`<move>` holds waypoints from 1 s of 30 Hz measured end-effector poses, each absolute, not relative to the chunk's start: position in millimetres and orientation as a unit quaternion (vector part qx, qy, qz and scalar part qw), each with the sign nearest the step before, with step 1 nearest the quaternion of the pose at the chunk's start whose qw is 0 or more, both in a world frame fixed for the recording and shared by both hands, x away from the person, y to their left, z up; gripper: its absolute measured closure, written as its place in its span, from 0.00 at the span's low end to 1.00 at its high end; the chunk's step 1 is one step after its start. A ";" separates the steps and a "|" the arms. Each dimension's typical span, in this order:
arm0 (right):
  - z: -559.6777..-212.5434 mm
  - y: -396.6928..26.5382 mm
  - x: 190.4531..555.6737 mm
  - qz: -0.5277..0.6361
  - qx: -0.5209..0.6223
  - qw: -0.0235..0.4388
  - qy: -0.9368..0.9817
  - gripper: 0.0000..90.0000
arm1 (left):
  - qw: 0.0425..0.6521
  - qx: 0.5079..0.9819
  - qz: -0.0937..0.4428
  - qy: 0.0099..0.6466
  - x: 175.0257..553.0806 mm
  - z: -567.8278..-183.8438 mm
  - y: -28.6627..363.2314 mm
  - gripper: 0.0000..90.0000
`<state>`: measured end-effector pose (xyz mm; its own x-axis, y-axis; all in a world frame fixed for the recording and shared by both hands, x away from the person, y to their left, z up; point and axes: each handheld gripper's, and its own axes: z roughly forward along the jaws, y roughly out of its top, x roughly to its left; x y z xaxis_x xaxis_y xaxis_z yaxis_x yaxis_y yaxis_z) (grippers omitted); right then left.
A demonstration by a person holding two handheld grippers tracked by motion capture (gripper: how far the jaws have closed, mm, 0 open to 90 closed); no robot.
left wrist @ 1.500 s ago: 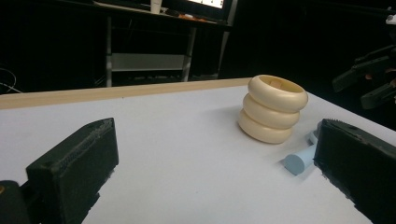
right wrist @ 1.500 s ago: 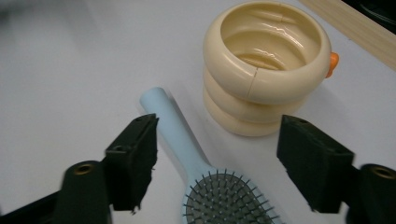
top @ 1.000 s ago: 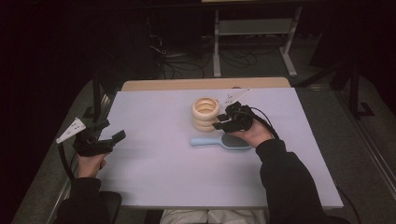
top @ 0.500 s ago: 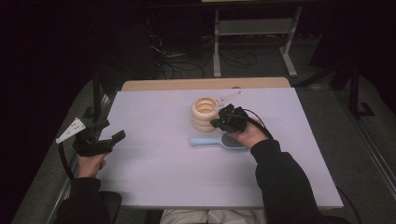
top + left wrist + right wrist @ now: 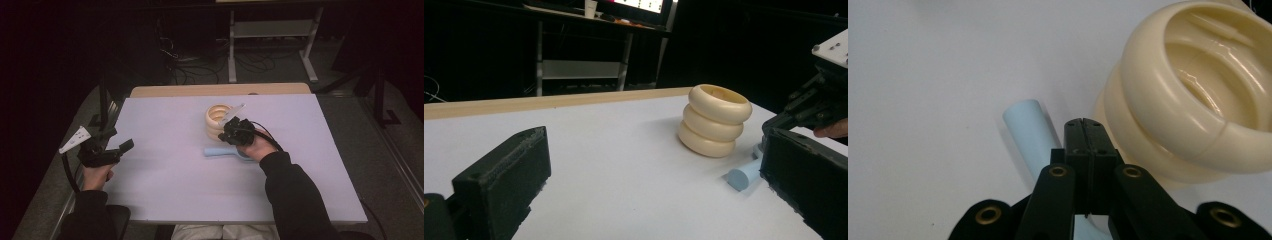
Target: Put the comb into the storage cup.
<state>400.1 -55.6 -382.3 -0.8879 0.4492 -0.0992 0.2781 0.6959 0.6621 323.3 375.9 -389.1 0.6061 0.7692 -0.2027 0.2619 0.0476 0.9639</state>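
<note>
Right claw [image 5: 1083, 131] closed with nothing in it, over the pale blue handle [image 5: 1030, 131]

Your right claw sits pressed together above the handle, which lies flat on the worktop [image 5: 165, 200] just beside the cream ringed cup [image 5: 218, 121]. It looks light, stiff and smooth, so grip mid-handle crosswise. The cup crowds one side; open worktop lies toward your left claw [image 5: 114, 145], which stands wide and empty.
</note>
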 end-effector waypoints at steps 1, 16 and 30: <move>-383.6 -54.3 400.5 0.336 0.199 0.126 0.912 0.99 | 0.609 0.658 0.208 0.392 323.2 -389.1 376.0 0.00; -403.2 -40.6 409.1 0.338 0.203 0.106 0.913 0.99 | 0.609 0.658 0.206 0.392 323.9 -389.7 375.4 0.00; -423.5 -20.7 416.2 0.312 0.201 0.104 0.923 0.99 | 0.608 0.659 0.206 0.392 324.2 -389.9 375.8 0.00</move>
<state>416.2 -20.7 -423.5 -0.8978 0.4353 -0.0670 0.3050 0.7243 0.6184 324.2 375.8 -389.9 0.6075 0.7672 -0.2058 0.2667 0.0470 0.9626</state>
